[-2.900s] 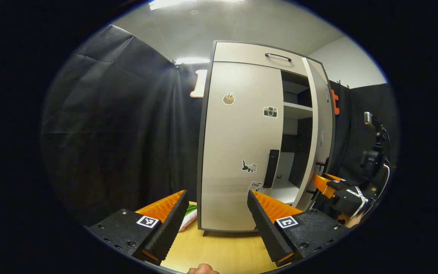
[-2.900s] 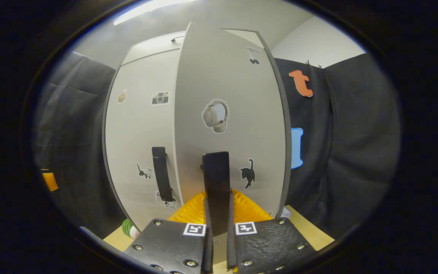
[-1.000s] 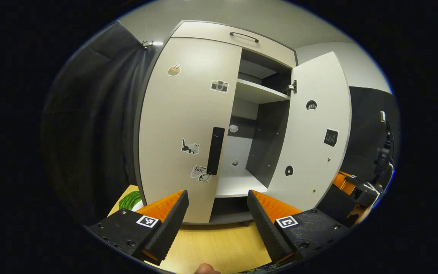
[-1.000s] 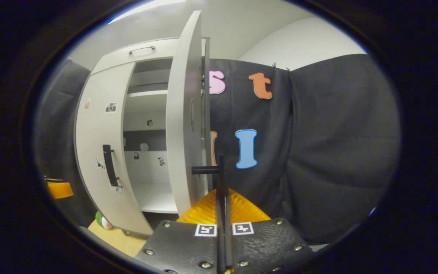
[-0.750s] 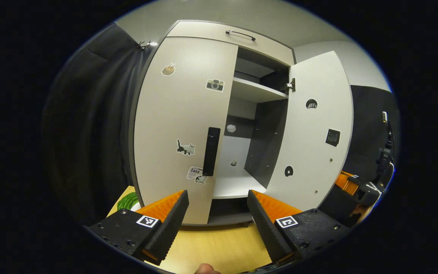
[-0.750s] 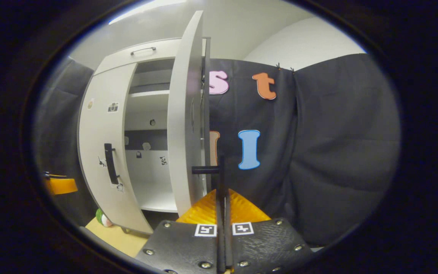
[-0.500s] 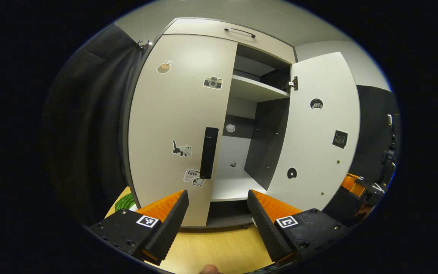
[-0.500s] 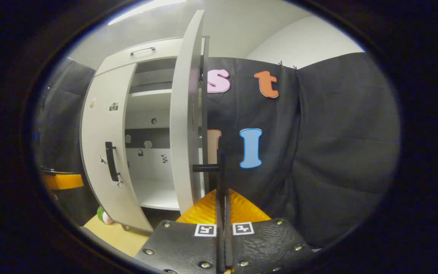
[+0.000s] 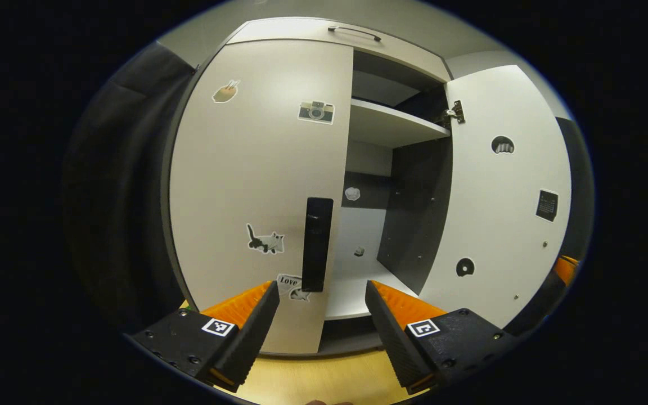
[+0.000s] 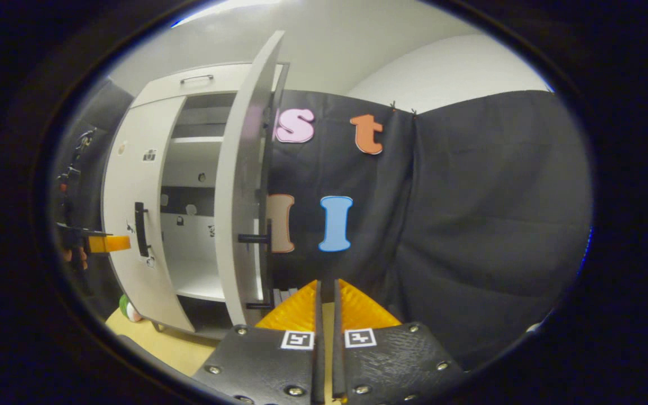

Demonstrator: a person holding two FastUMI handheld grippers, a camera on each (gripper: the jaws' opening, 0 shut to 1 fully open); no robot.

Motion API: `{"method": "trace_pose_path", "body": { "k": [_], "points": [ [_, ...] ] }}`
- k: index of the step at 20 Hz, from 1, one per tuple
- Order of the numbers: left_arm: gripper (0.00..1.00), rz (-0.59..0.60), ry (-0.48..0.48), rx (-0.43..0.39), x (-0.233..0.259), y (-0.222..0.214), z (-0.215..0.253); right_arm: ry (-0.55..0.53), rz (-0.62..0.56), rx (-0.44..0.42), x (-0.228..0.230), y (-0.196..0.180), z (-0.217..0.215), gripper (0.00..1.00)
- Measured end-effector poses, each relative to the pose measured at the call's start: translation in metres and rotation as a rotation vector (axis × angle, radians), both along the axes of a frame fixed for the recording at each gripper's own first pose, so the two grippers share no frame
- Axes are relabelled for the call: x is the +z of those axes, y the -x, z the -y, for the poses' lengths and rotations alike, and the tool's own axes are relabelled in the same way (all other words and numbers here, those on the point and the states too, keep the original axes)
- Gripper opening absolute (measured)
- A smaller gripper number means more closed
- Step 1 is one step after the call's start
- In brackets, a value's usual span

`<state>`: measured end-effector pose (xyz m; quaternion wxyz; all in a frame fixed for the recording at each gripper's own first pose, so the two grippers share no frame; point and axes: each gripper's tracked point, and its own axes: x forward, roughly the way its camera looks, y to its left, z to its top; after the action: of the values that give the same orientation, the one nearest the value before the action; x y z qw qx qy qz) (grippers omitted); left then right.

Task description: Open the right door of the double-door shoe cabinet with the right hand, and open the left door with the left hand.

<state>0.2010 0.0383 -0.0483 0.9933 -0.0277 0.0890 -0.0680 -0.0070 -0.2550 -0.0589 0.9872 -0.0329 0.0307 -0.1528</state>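
On the wooden tabletop [image 9: 313,382], the shoe cabinet [image 9: 256,169] stands against black cloth [image 10: 470,225].

My left gripper [image 9: 322,315] wears black ribbed pads on orange wedge fingers [image 9: 239,304], each black base bearing screws and a square black-and-white marker; my right gripper [image 10: 324,306] matches it

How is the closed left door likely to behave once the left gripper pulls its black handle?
The left door will probably swing stiffly as one flat panel, like the right door, which stands open on a hinge. Its handle looks like a rigid bar, narrow enough to fit between the open left gripper fingers. Its smooth finish might slip if pinched lightly.
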Motion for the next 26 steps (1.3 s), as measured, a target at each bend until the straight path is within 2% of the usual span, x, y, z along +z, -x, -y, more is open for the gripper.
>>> {"method": "trace_pose_path", "body": {
  "k": [2,3,4,6,10,11,12,13,14,19,21,22,23,26],
  "points": [
    [0.96,0.017,0.006,0.023,0.003,-0.021,-0.002,-0.001,-0.001,-0.045,-0.004,0.010,0.016,0.06],
    [0.96,0.021,0.007,0.033,0.003,-0.030,-0.002,0.001,-0.005,-0.065,-0.006,0.015,0.023,0.17],
    [0.96,0.017,0.005,0.040,0.001,-0.037,-0.003,0.003,-0.010,-0.084,-0.007,0.020,0.029,0.18],
    [0.96,0.018,-0.003,0.058,0.000,-0.049,-0.008,0.008,-0.019,-0.125,-0.010,0.027,0.042,0.29],
    [0.93,0.032,-0.036,0.092,-0.004,-0.069,-0.014,0.006,-0.048,-0.176,-0.019,0.037,0.061,0.31],
    [0.89,0.039,-0.053,0.103,-0.004,-0.074,-0.016,0.009,-0.056,-0.185,-0.021,0.037,0.064,0.27],
    [0.83,0.048,-0.072,0.116,-0.003,-0.079,-0.018,0.011,-0.065,-0.193,-0.023,0.039,0.067,0.30],
    [0.80,0.060,-0.088,0.123,-0.003,-0.082,-0.019,0.012,-0.077,-0.203,-0.027,0.041,0.071,0.27],
    [0.76,0.066,-0.102,0.128,-0.002,-0.085,-0.019,0.011,-0.089,-0.212,-0.031,0.042,0.075,0.30],
    [0.69,0.081,-0.138,0.135,-0.002,-0.089,-0.016,-0.001,-0.110,-0.224,-0.041,0.042,0.078,0.31],
    [0.62,0.084,-0.141,0.117,-0.002,-0.089,-0.009,-0.003,-0.116,-0.223,-0.044,0.039,0.077,0.30],
    [0.47,0.087,-0.145,0.118,-0.002,-0.089,-0.005,-0.003,-0.117,-0.220,-0.045,0.038,0.076,0.34],
    [0.37,0.086,-0.152,0.120,-0.003,-0.089,-0.005,-0.004,-0.118,-0.216,-0.045,0.039,0.074,0.31],
    [0.33,0.083,-0.146,0.103,-0.002,-0.088,-0.006,-0.012,-0.132,-0.204,-0.051,0.040,0.071,0.30]
  ]
}}
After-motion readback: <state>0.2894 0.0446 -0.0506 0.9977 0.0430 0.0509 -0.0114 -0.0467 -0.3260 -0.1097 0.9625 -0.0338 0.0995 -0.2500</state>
